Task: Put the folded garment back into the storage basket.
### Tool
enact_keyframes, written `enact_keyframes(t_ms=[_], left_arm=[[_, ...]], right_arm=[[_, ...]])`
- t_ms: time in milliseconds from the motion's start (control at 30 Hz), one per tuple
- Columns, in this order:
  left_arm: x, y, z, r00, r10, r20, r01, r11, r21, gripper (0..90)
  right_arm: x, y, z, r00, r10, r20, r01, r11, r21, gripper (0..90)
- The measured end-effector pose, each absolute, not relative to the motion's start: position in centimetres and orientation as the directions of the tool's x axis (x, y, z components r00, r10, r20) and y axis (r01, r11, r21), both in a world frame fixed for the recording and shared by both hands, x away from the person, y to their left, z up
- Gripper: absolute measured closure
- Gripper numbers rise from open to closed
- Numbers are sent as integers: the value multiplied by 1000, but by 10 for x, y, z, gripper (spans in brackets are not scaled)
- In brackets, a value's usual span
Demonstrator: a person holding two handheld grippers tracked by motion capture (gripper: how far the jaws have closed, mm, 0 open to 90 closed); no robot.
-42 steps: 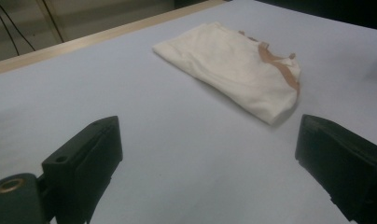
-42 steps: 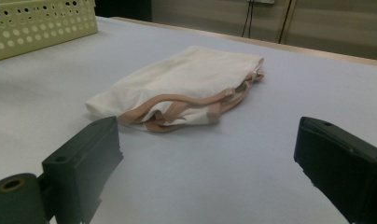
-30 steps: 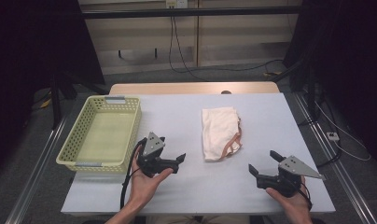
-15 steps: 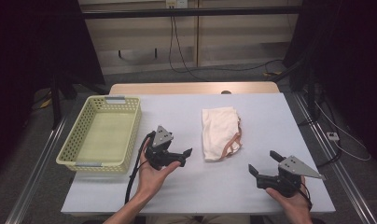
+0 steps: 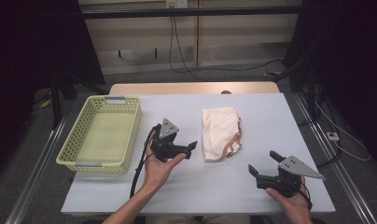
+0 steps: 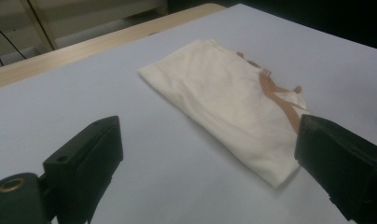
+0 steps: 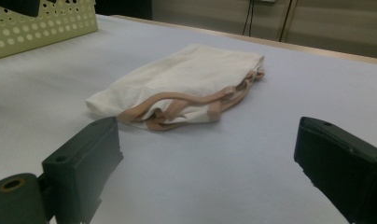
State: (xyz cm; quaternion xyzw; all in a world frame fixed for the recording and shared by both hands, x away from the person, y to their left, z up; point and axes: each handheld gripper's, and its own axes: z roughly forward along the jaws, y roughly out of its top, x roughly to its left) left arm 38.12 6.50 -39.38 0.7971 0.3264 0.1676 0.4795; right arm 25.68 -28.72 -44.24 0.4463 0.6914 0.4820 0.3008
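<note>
Clearly the folded cream cloth (image 5: 220,134) lies mid-tabletop (image 5: 270,116), its long axis running away from the person. The left claw (image 5: 192,148), jaws wide apart and empty, sits just beside its left edge, nearer than the right claw (image 5: 262,163), likewise agape.

Left claw (image 5: 189,148) held up off worktop (image 5: 270,121) in my left hand (image 5: 159,164), palm under it, forearm coming in from bottom edge. Jaws spread wide, nothing between them, pointing right across worktop. Right claw (image 5: 262,164) low at near right, gripped in right hand (image 5: 291,198), jaws likewise wide apart and empty, pointing left and away.
</note>
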Motion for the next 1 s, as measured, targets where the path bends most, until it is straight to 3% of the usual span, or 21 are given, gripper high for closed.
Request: enact_keyframes(t_ms=[1000], left_arm=[[428, 32, -405, 702, 709, -69, 423, -337, 841, 85]], right_arm=[[257, -288, -443, -423, 906, 15, 332, 140, 933, 64]])
